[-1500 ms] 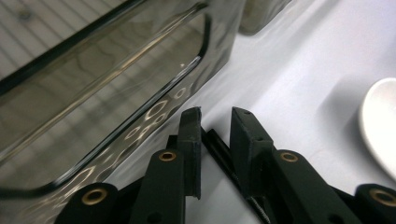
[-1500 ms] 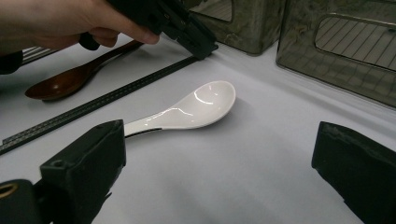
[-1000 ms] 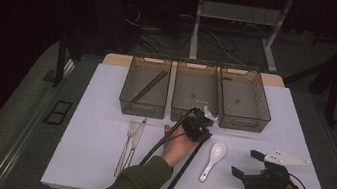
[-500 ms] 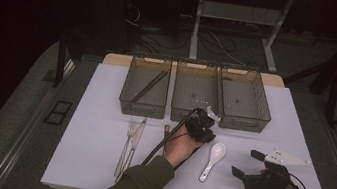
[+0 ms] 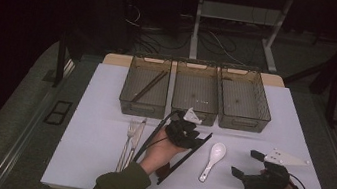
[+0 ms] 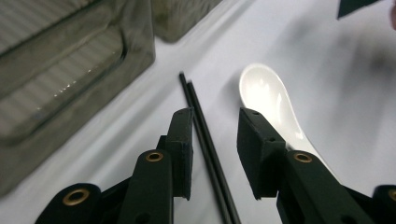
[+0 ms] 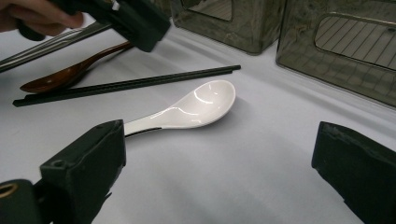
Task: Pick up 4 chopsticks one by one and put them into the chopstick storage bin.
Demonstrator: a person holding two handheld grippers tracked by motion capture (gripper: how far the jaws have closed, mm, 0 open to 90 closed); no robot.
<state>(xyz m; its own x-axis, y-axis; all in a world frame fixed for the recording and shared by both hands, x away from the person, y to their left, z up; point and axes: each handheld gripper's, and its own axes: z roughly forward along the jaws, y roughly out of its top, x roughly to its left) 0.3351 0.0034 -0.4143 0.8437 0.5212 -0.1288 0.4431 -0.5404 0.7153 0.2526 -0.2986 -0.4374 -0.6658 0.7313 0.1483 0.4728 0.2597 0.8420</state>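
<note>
Lifted back from the bins since earlier, the left gripper (image 5: 186, 132) hovers over slim black chopsticks (image 5: 186, 157). Its view shows matte jaws just opening, empty, chopsticks (image 6: 205, 140) below beside a glossy white spoon (image 6: 271, 100). The right gripper (image 7: 219, 186) gapes wide, empty.

The left hand-held gripper (image 5: 186, 130) and its hand cover the middle of the black chopsticks (image 5: 187, 153) beside the white spoon (image 5: 211, 160). In the left gripper view, that spoon's handle slips behind the right jaw, and the chopsticks run off the bottom edge. Left of the spoon, the fork (image 5: 127, 139) and its neighbour are too small to make out.
</note>
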